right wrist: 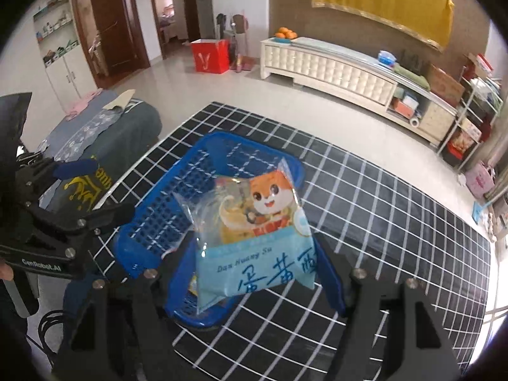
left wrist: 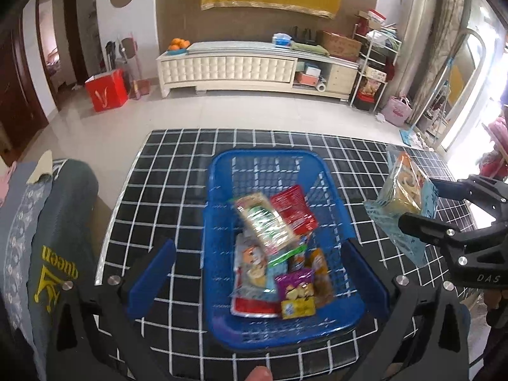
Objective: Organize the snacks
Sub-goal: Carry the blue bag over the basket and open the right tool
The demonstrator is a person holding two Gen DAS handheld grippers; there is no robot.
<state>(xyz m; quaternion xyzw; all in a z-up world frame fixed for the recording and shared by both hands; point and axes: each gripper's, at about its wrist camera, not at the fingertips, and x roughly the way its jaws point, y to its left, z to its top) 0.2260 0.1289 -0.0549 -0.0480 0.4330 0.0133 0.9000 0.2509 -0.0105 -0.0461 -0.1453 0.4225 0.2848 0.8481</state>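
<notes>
The table is carrying a blue basket full of snacks. I am holding a light blue pack in my right claw, up in the air beside the basket. My left claw is standing wide and holding nothing, over the basket. I think I am sorting the snacks. Next I am needing a spot to put this pack down.

Pastry packet between right tongs
</notes>
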